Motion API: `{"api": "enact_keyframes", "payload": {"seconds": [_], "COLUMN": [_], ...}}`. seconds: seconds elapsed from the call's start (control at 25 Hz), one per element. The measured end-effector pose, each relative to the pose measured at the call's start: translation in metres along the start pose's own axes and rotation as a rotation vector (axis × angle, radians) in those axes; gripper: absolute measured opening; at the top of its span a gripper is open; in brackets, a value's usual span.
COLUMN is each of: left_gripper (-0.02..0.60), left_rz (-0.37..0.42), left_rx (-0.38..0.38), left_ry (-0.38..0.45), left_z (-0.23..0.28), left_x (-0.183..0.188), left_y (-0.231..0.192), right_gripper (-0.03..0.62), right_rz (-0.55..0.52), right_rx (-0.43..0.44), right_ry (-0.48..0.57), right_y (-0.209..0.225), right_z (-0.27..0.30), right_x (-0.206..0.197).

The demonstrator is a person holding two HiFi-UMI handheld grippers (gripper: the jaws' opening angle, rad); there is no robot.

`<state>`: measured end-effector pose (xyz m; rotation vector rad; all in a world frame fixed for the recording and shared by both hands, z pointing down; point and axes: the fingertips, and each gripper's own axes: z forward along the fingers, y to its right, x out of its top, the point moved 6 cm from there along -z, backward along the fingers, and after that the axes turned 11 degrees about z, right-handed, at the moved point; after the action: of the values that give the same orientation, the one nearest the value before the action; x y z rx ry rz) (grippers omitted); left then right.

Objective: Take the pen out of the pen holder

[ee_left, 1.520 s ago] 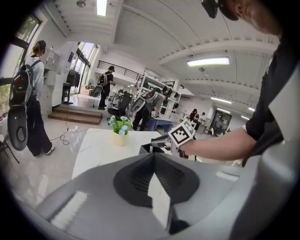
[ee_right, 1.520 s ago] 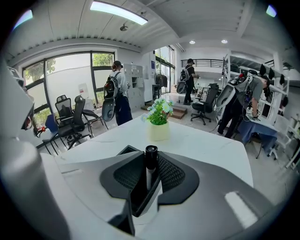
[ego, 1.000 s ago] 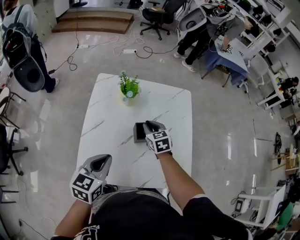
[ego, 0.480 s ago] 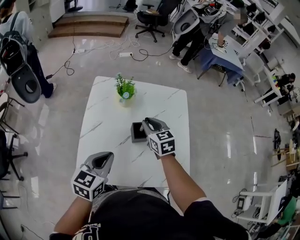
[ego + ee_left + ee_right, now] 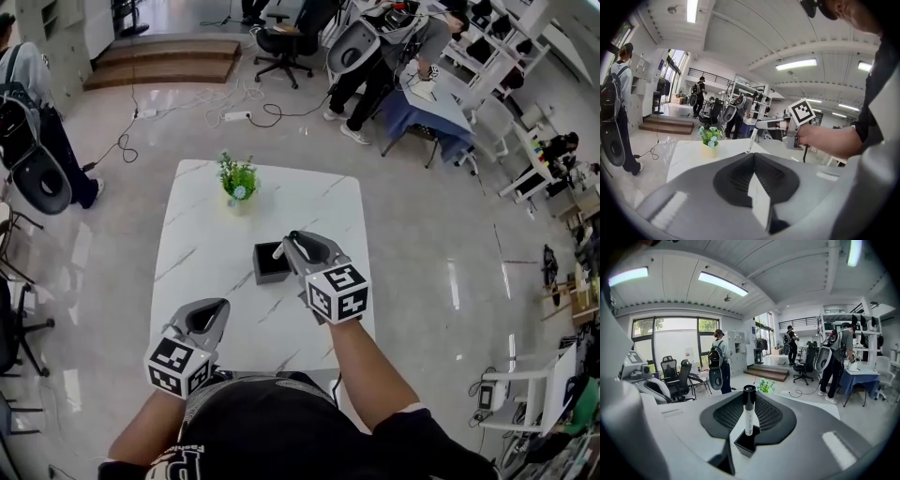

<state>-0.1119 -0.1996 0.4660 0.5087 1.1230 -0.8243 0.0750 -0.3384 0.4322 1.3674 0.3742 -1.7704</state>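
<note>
Lower left of the head view: the left tongs (image 5: pixel 214 309) hang near the desk (image 5: pixel 202 253) edge, close to the body, well apart from the action. Its own view shows the tongs pressed together with nothing between them, so it's idle.

Upper left of centre, a small potted plant (image 5: pixel 236 178) sits at the far side of the desk, clear of everything.

Centre frame now: the black pen holder (image 5: pixel 269 266) stands on the desk. The pen (image 5: pixel 279 251) rises out of it, leaning a little. In the right gripper view the pen (image 5: pixel 748 413) stands between the two pads. Its lower end is at the holder's mouth (image 5: pixel 746 445); whether it's fully clear, I can't tell.

Just right of that, the right tongs (image 5: pixel 292 242) are pinching the pen by its upper part. The extraction looks well under way.

The risk from here? The holder looks light and nothing steadies it. If the pen comes up at an angle, its tip could catch the rim and drag or topple the holder. A high grip on a smooth barrel could also let the pen swivel or slip back in.
</note>
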Motion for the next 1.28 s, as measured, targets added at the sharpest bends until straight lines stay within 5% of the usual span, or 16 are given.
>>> {"api": "enact_keyframes", "payload": {"seconds": [0.48,1.28], "left_gripper": [0.057,0.057], "left_rz": [0.052,0.101], "left_rx": [-0.062,-0.179], "left_ry": [0.016,0.026], "left_z": [0.007,0.033], "left_x": [0.008,0.021], "left_y": [0.010,0.031], "right_gripper": [0.066,0.066], "right_rz": [-0.006,0.050], "right_rx": [0.041,-0.055], "right_ry": [0.088,0.091], "right_y": [-0.036,-0.035], "right_z": [-0.067,-0.121], "right_x": [0.005,-0.038]}}
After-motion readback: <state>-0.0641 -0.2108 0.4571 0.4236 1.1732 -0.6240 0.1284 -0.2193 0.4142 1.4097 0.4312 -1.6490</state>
